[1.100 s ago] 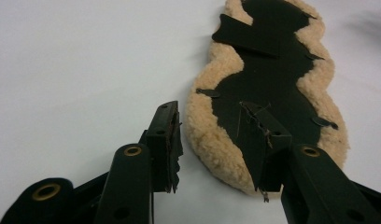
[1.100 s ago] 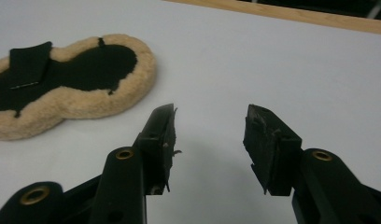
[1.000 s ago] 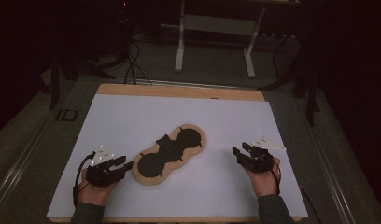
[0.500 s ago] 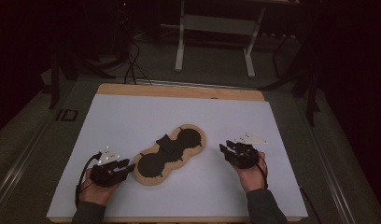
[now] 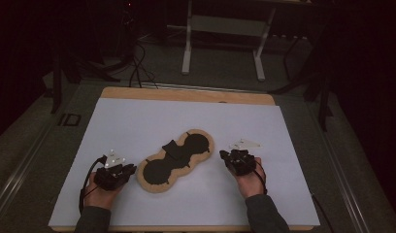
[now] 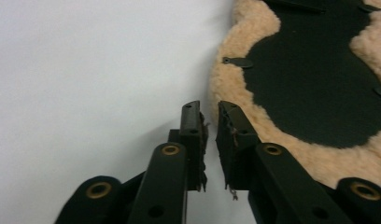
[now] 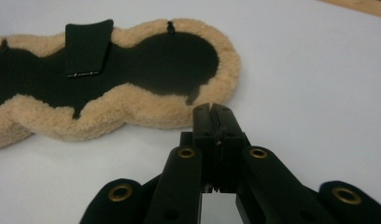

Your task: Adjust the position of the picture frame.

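Fleece pad (image 5: 176,160): peanut-shaped, tan pile rim w/ black centre, lying flat, diagonal on white sheet (image 5: 186,121), near mid-table. Small black strap (image 7: 87,46) across its waist; short black tabs at rim.

1. The high view is dim, its surroundings nearly black; the white sheet-covered counter (image 5: 138,126) is the brightest area.
2. Both gripper views are evenly lit, with soft shadows and slightly blurred near foregrounds.

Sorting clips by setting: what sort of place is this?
Probably a lab or workshop recording bench: a white mat on a wooden table, loose cables on the dark floor, and a metal stand behind.
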{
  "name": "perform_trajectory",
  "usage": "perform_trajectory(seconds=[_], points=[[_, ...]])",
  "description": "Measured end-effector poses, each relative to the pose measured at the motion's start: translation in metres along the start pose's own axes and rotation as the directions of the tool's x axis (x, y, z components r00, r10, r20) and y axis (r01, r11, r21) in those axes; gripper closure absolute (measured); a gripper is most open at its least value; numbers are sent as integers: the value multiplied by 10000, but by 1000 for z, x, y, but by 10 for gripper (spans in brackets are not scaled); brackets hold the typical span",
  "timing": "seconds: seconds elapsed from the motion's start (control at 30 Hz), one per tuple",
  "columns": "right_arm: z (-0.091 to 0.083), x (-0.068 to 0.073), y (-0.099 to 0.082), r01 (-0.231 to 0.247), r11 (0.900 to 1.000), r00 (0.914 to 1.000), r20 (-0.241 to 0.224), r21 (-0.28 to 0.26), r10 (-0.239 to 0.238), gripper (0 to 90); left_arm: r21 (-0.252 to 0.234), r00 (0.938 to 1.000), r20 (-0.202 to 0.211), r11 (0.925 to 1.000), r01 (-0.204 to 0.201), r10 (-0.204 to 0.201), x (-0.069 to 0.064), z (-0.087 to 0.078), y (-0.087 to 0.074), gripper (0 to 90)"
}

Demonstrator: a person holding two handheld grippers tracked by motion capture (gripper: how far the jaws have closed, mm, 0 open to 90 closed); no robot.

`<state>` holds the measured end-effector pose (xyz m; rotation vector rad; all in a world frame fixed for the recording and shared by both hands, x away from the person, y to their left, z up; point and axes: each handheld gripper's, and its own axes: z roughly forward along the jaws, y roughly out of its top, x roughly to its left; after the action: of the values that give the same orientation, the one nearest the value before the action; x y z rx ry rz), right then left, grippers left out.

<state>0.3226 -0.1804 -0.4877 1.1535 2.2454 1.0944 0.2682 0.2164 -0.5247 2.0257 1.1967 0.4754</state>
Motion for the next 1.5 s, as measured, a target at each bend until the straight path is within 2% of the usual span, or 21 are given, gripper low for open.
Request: perform_trajectory(seconds=[0.1,0.13,0.2,0.4,0.6,0.8,0.97,1.5], points=[[7,5,1,85,9998,9999,-67,188,-84,899,-139,9993,-301,9997,-207,203,-1,2,1,889],[10,6,1,110,9997,9999,-83,234,-108,900,-241,9996,-186,9995,-195,190,-1,2,2,895],[14,9,2,137,9993,9998,-137,343,-133,899,-250,9991,-260,9991,-328,322,-2,2,3,899],[30,23,3,234,9979,9993,-310,608,-215,899,-158,9985,-452,9994,-319,311,-2,7,4,900],[39,28,2,258,9956,9990,-393,903,-223,899,-97,9981,-543,9995,-292,287,0,11,4,900],[45,31,-2,281,9935,9987,-442,1105,-233,899,95,9983,-498,9995,-287,291,1,17,6,899],[50,32,-6,283,9906,9985,-504,1340,-217,899,267,9983,-354,9986,-449,458,-2,22,7,899],[56,33,-4,270,9867,9985,-504,1603,-192,899,448,9993,-162,9984,-340,348,-4,25,6,900]])
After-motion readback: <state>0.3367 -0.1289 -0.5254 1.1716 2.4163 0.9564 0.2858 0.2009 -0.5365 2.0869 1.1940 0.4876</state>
